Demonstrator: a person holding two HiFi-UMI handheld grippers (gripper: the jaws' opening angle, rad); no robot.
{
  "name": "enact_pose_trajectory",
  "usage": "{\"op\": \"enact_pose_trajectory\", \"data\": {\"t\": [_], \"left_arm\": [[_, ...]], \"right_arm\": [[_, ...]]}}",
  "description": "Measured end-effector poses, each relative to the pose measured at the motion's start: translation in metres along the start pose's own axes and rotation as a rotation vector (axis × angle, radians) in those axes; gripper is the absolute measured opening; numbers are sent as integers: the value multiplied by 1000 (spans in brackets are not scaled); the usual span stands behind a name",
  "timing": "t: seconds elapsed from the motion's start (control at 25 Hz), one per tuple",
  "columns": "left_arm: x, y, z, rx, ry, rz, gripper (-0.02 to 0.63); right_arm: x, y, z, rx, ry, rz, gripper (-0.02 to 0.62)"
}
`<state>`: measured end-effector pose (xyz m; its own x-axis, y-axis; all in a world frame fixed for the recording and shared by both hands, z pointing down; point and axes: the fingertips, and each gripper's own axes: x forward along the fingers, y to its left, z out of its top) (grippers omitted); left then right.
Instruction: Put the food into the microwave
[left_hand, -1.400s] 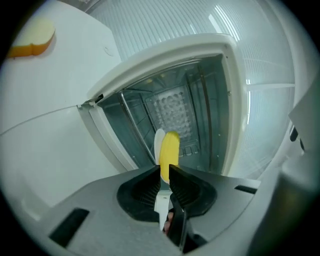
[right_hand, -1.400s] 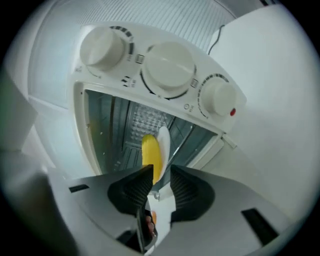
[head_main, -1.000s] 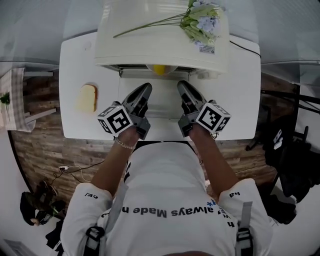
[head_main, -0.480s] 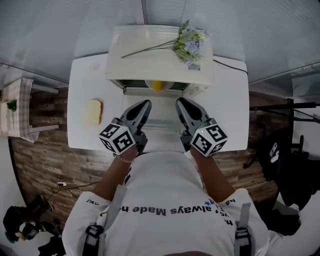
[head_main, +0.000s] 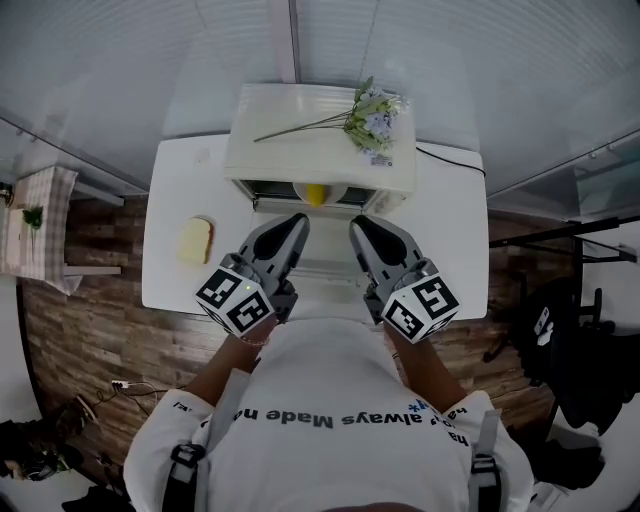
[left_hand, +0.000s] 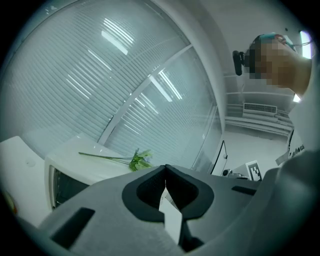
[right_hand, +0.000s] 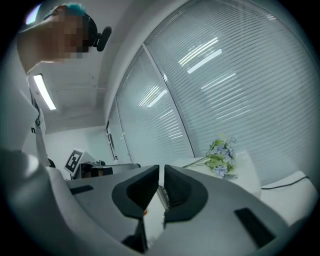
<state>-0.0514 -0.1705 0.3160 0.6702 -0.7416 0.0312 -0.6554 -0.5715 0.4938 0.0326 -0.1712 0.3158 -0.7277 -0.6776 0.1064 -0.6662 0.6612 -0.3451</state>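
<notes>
- While both tools hang close in front of your chest, short of the microwave (head_main: 300, 160), neither one holds anything. Your left gripper (head_main: 296, 222) has its jaws pressed tip to tip. Your right gripper (head_main: 359, 222) has its pads drawn together, with only a thin slit between them and nothing in it.
- The microwave stands at the far side of the white table (head_main: 445, 240), with flowers (head_main: 378, 105) lying on its top. Its mouth faces you and looks open, and what I take to be the door (head_main: 325, 262) is folded down flat between your two grippers.
- Something yellow (head_main: 316, 194), on what looks like a pale plate, already sits just inside the opening.
- The slice of bread (head_main: 196, 240) lies bare on the table, outside the oven, near the table's left edge and well apart from the opening.
- Mind this relation: the bread lies off to the left of your left gripper, about level with its tips, while the right gripper is farther away across the door. The left is the nearer, and I judge it the natural one for the pick.
- The slice lies flat, its longer side running roughly away from you, parallel to the table's left edge. You would likely need to part the jaws, swing left and come in low across its narrower width.
- Being thin and soft, it will probably crush or tear under a hard squeeze.
</notes>
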Motion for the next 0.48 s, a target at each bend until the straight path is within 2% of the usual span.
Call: {"op": "enact_pose_trajectory", "data": {"t": [0.24,0.48], "left_arm": [[-8,-25,27,74,-31,-18,12],[-19,-46,36,103,-40,-30,12]], "right_arm": [[-11,23,31,-72,-25,40,35],[-26,39,50,-113,-35,48,35]]}}
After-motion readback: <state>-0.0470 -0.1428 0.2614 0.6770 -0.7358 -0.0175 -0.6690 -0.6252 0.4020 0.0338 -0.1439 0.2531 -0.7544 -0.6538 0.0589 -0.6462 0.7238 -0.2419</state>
